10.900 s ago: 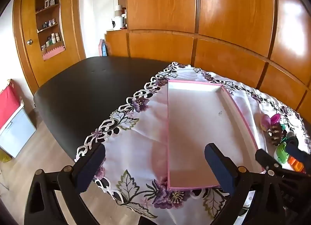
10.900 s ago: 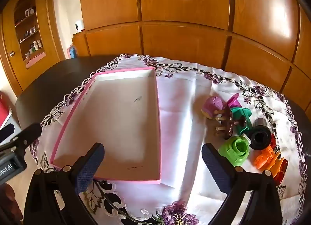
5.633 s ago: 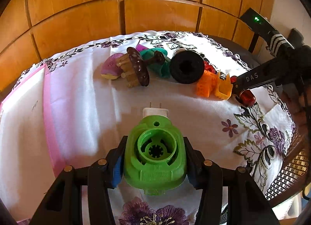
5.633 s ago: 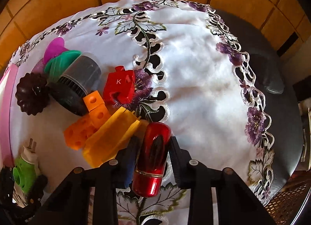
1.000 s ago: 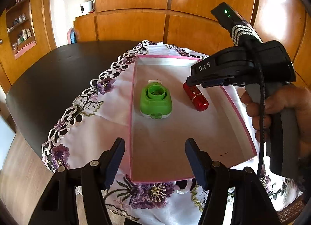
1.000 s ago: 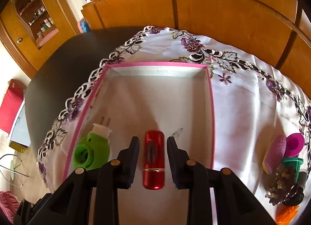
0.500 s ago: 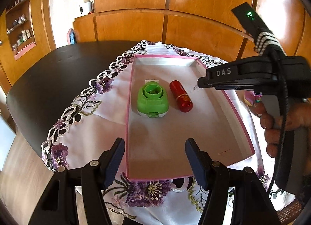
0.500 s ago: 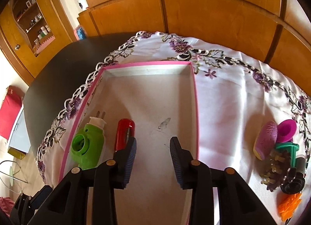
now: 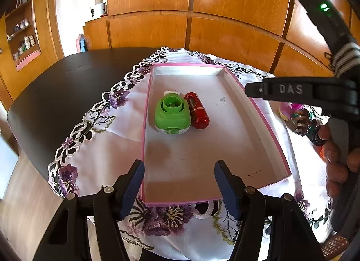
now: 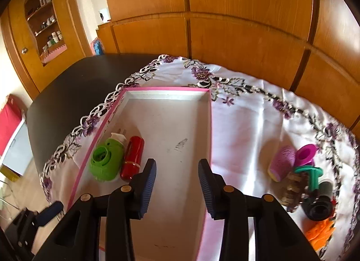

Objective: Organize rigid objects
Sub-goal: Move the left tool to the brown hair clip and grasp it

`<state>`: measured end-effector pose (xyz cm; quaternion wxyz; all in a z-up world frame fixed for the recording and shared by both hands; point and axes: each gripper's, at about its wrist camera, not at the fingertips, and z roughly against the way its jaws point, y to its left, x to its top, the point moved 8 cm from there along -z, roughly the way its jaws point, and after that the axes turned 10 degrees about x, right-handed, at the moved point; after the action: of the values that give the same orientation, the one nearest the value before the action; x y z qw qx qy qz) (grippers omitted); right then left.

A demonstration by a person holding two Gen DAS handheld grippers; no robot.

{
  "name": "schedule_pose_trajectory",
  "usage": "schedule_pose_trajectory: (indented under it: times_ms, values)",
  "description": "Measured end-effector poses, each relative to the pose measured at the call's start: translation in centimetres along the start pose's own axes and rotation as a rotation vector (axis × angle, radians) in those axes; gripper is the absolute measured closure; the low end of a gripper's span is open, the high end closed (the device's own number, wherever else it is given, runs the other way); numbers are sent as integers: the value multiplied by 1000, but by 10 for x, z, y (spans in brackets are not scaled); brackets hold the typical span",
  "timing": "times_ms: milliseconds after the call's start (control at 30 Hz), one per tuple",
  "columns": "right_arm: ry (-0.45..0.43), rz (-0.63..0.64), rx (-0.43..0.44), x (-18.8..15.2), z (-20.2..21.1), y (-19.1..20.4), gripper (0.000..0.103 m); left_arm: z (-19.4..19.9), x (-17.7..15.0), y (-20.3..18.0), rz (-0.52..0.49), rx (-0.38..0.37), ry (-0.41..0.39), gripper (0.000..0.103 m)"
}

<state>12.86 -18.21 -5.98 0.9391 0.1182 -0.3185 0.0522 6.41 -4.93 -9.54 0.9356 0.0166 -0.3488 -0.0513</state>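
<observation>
A pink-edged shallow box point(image 9: 265, 123) point(image 10: 210, 125) lies on the embroidered cloth. In it a green plug-in device point(image 9: 172, 114) point(image 10: 105, 159) and a red cylinder point(image 9: 197, 111) point(image 10: 132, 157) lie side by side near its left wall. My left gripper point(image 9: 178, 184) is open and empty above the box's near edge. My right gripper point(image 10: 176, 184) is open and empty above the box, to the right of the red cylinder; its body point(image 9: 315, 94) shows in the left wrist view.
Several loose objects lie on the cloth to the right: a purple piece point(image 10: 282, 159), a magenta cup point(image 10: 306, 154), a teal piece point(image 10: 311, 175), a brown spiked piece point(image 10: 293, 191), a black cylinder point(image 10: 319, 207) and orange blocks point(image 10: 321, 231). The dark table point(image 9: 63, 87) extends left.
My right gripper has drawn back and to the right, away from the red cylinder it let go of in the box. My left gripper has barely moved.
</observation>
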Motion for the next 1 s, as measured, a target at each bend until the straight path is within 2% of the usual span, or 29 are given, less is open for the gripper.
schedule_pose_trajectory:
  times_ms: [300, 500, 700, 1000]
  values:
    - [-45, 63, -29, -5, 28, -4, 63, 3, -2, -2, -15, 10, -5, 38]
    - [-72, 55, -81, -9, 49, -35, 63, 4, -3, -8, -37, 11, -5, 38]
    - [-129, -14, -208, -12, 84, -108, 63, 7, -1, -12, -57, 12, -15, 38]
    - [-208, -192, -486, -35, 151, -251, 63, 18, 16, -33, -122, -4, -59, 38]
